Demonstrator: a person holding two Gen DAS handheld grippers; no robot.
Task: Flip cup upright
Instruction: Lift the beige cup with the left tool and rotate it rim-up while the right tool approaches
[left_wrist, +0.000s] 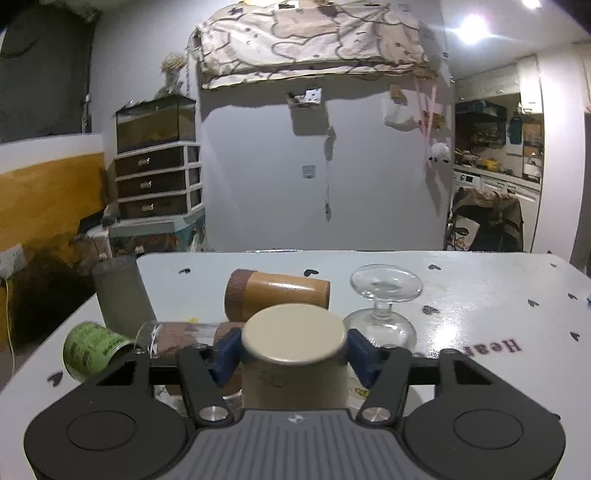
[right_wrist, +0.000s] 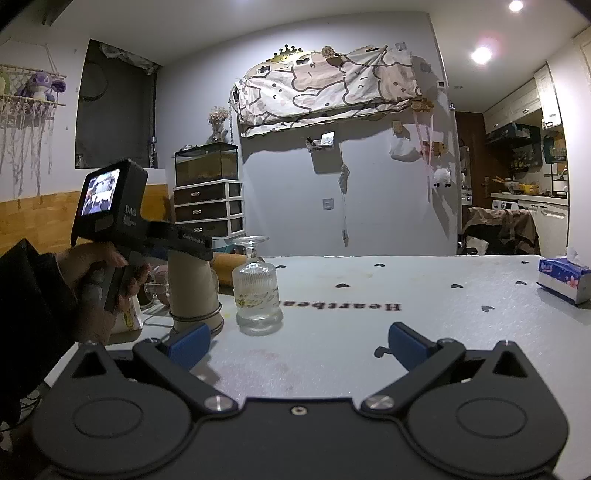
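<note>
Left wrist view, surface and room: a white tabletop printed with small black hearts (left_wrist: 480, 295) stands before a grey wall; a patterned cloth hangs high, and a glass tank sits on a dark three-drawer unit (left_wrist: 159, 184) at left.
Left wrist view, task object: a beige ceramic cup (left_wrist: 295, 354), flat base facing up, mouth down.
Left wrist view, left gripper (left_wrist: 295, 356): its blue pads (left_wrist: 229, 354) press both sides of the cup, clamped on it.
Left wrist view, surroundings: a brown wooden cylinder lying on its side (left_wrist: 277, 291) behind the cup; an upside-down clear stemmed glass (left_wrist: 384, 306) to its right; a grey upright tube (left_wrist: 122, 295), a tipped green can (left_wrist: 92, 347) and a clear glass lying on its side (left_wrist: 177, 339) to its left.
Right wrist view, surface and room: the same tabletop (right_wrist: 406, 295), with a kitchen at far right.
Right wrist view, right gripper (right_wrist: 299, 343): jaws wide apart, holding nothing, above bare table.
Right wrist view, only here: the person's left hand (right_wrist: 96, 273) holding the black handle with a lit screen; the cup (right_wrist: 192, 291) inverted with its rim at the table; a ribbed clear glass, upside down (right_wrist: 256, 295), just right of it; a blue tissue pack (right_wrist: 563, 278) at the far right edge.
</note>
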